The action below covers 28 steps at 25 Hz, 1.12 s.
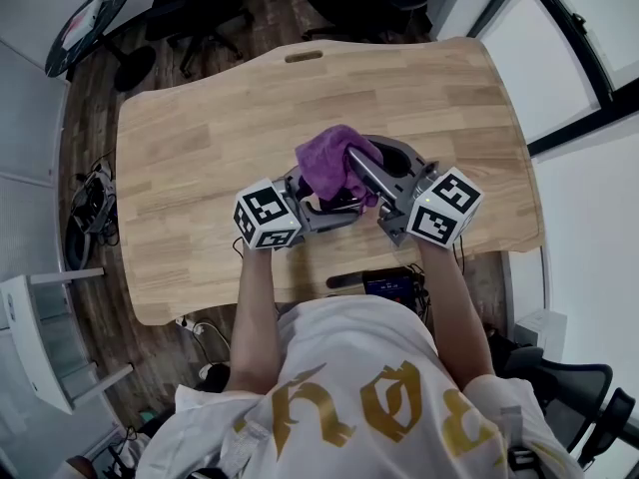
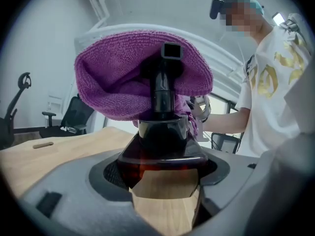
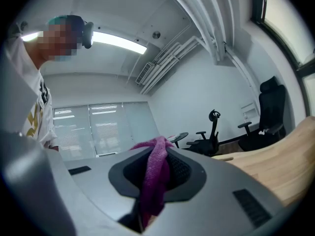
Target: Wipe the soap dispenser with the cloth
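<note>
The person stood at a wooden table (image 1: 200,158) and held both tools above its near half, close to each other. The left gripper (image 1: 316,201) was closed on the soap dispenser (image 2: 162,146), a dark amber bottle with a black pump. In the left gripper view its jaws pressed against the two sides of the bottle's wide lower part, and the bottle stood upright between them. The purple cloth (image 2: 123,77) was laid over the pump head (image 2: 171,50) like a hood. It covered the back and both sides of the pump, and the square opening of the spout remained visible in front. The right gripper (image 3: 152,181) was closed narrowly on a fold of the same cloth, and in the right gripper view a purple strip rose from between its jaws. In the head view the cloth was a bunched heap just above the two marker cubes, and the right gripper's jaws reached into it from the right. The dispenser itself was almost fully hidden under the cloth in that view. Some black office chairs (image 1: 200,8) stood on the floor beyond the far edge of the table.
</note>
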Available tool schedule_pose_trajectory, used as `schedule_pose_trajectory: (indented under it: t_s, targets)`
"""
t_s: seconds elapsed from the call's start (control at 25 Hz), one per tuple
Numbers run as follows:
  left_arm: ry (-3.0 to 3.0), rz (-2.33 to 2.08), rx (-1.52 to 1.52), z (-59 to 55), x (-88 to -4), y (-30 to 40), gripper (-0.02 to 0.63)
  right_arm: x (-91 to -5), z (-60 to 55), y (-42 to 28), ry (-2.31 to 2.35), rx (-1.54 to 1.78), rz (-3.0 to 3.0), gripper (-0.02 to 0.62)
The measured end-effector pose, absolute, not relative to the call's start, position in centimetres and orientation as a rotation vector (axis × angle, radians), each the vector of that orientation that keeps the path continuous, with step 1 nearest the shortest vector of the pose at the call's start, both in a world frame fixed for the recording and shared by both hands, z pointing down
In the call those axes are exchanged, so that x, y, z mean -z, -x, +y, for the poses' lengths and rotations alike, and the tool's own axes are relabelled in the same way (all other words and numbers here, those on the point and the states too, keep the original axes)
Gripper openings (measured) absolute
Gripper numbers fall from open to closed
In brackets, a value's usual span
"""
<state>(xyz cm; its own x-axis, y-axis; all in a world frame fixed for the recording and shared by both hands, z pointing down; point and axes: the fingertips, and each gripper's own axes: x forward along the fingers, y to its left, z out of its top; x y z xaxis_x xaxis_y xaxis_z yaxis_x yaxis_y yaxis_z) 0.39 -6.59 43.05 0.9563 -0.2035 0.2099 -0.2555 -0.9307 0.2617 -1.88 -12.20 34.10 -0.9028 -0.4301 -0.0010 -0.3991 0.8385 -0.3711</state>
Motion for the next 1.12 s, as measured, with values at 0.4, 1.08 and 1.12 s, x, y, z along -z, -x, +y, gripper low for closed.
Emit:
schedule_pose_trajectory:
  t_s: [0.4, 1.08, 1.12]
  targets:
    - [-2.75, -0.509, -0.207, -8.7, -44.9, 2.1, 0.344, -40.5, -12.0, -0.4, 0.772, 0.772, 2.957, 0.054]
    - [-2.652, -0.642, -0.5, -10.4, -51.8, 3.8, 0.344, -46.4, -13.6, -2.6, 0.942, 0.88, 2.956, 0.054]
    - [-2.648, -0.637, -0.518, -10.5, -52.2, 3.7, 0.344, -46.6, -13.7, -2.8, 0.958, 0.884, 2.952, 0.054]
